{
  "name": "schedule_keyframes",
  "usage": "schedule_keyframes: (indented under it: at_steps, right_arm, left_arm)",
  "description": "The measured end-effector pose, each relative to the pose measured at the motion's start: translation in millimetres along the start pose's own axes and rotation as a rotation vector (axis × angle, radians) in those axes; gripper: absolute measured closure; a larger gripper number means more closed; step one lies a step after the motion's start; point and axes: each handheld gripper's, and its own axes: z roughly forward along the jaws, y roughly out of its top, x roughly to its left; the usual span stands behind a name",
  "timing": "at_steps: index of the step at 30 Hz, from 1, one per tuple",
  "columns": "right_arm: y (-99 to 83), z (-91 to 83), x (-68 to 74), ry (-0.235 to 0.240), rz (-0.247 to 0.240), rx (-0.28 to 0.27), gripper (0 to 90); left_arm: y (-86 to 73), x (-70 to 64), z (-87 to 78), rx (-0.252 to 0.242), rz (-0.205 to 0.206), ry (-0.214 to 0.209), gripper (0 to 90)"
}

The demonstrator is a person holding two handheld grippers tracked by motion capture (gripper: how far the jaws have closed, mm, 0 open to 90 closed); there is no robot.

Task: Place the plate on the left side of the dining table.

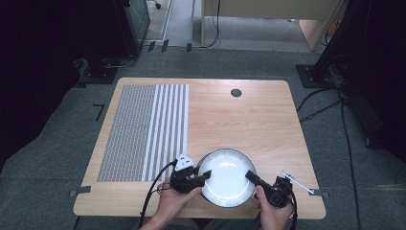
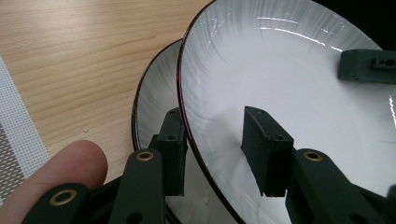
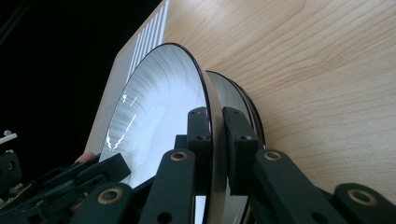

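Observation:
Two white plates with dark rims are stacked near the table's front edge. The upper plate [image 1: 225,178] [image 2: 280,70] [image 3: 154,107] is tilted up off the lower plate [image 2: 156,98] [image 3: 232,93]. My right gripper [image 1: 250,176] [image 3: 216,122] is shut on the upper plate's right rim, one jaw inside and one beneath. My left gripper [image 1: 203,176] [image 2: 217,140] is open, its jaws straddling the upper plate's left rim with a wide gap. The left gripper view has the right gripper's jaw tip across the plate. A person's hands hold both grippers.
A grey and white striped placemat [image 1: 143,129] covers the table's left part. A dark round grommet [image 1: 235,93] sits near the far edge. Bare wood lies beyond the plates. Cables trail on the floor around the table.

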Motion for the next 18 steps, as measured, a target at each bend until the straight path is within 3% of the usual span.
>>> schedule_keyframes:
  at_steps: [18]
  right_arm:
    - [12.8,15.8,14.3,0.025,0.025,0.043,82.9]
  left_arm:
    - [11.8,9.6,-16.3,-0.029,-0.028,0.029,62.9]
